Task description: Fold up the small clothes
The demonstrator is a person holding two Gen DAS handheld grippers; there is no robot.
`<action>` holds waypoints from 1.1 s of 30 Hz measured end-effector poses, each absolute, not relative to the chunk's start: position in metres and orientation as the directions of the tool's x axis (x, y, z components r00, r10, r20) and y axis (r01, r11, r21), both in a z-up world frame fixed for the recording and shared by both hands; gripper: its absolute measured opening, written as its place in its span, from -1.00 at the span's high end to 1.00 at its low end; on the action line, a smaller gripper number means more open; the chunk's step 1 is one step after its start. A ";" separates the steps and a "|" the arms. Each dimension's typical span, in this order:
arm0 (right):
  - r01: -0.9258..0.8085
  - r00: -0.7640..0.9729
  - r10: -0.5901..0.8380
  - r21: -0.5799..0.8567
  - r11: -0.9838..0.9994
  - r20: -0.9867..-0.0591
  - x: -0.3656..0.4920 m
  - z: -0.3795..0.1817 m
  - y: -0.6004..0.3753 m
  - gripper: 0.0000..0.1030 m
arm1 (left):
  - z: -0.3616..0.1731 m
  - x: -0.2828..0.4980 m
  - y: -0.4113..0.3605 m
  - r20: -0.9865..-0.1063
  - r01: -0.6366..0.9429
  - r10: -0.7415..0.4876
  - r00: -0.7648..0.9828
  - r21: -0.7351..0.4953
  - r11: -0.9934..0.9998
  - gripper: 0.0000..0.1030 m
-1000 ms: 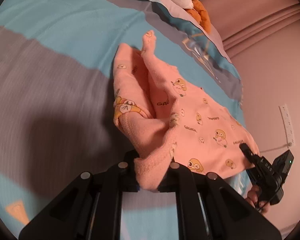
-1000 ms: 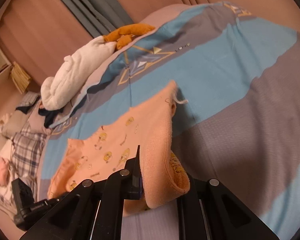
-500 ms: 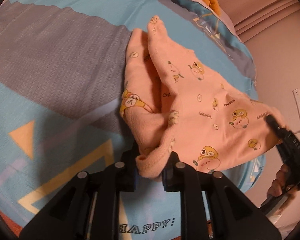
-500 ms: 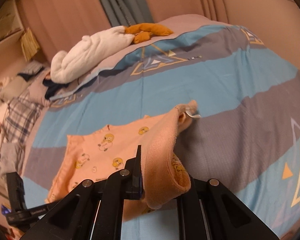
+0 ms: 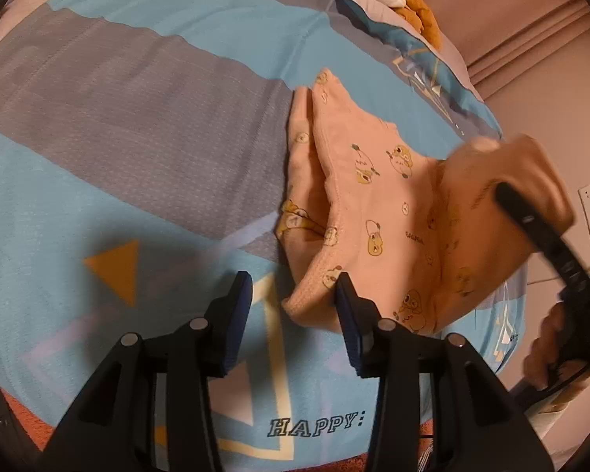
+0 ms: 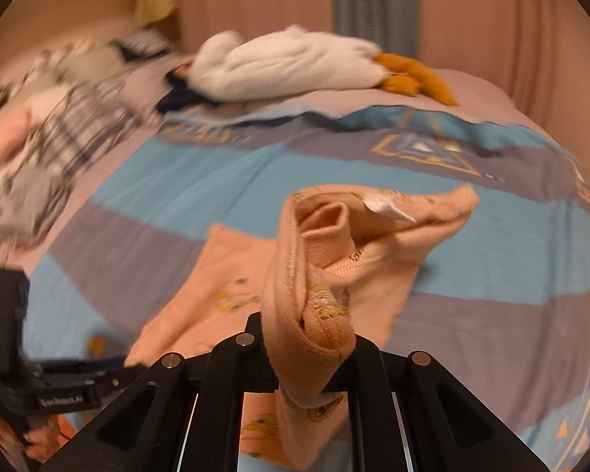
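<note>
A small peach-orange fleecy garment printed with yellow cartoon figures (image 5: 377,204) lies in the centre and right of the left wrist view, on a quilted bedspread in blue and grey bands with yellow triangle outlines (image 5: 145,126). Its ribbed hem curls up in a soft fold near the lower middle of the frame. The left gripper (image 5: 293,303), black with dark blue pads, stands spread wide at the bottom centre; its right finger (image 5: 348,306) lies just beside the hem, the left finger over bare bedspread, and nothing is held between them.

In the right wrist view the right gripper (image 6: 303,358) is pressed together on a thick rolled fold of the same garment (image 6: 314,275), which rises from the bottom centre with a white label showing near the middle. At the right edge of the left wrist view this gripper shows as a blurred black bar over lifted cloth.

A white plush toy with orange feet (image 6: 287,65) lies across the upper centre.
</note>
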State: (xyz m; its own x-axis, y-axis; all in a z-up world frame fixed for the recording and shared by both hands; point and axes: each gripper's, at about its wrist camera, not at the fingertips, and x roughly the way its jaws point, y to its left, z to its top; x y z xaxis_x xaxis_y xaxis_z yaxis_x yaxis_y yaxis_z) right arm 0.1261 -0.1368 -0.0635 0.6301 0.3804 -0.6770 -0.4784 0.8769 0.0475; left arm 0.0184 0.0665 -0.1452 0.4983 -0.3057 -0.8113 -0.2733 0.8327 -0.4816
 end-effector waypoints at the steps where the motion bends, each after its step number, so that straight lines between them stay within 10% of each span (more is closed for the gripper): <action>1: -0.500 0.615 0.381 0.033 0.866 -0.690 0.125 -0.069 -0.127 0.77 | -0.143 0.016 0.069 -0.810 -0.276 -0.300 0.504 -0.480 0.833 0.14; 18: -0.586 0.431 0.407 0.093 0.805 -0.805 0.122 -0.121 -0.090 0.75 | -0.122 0.010 0.095 -0.803 -0.296 -0.212 0.557 -0.430 0.853 -0.05; 24: -0.581 0.379 0.463 0.184 0.793 -0.801 0.112 -0.119 -0.112 0.06 | -0.101 0.030 0.096 -0.747 -0.207 -0.310 0.588 -0.509 0.835 -0.15; 33: -0.477 0.450 0.443 0.211 0.853 -0.775 0.096 -0.100 -0.177 -0.26 | -0.096 0.098 0.066 -0.680 -0.034 -0.512 0.525 -0.617 0.786 -0.31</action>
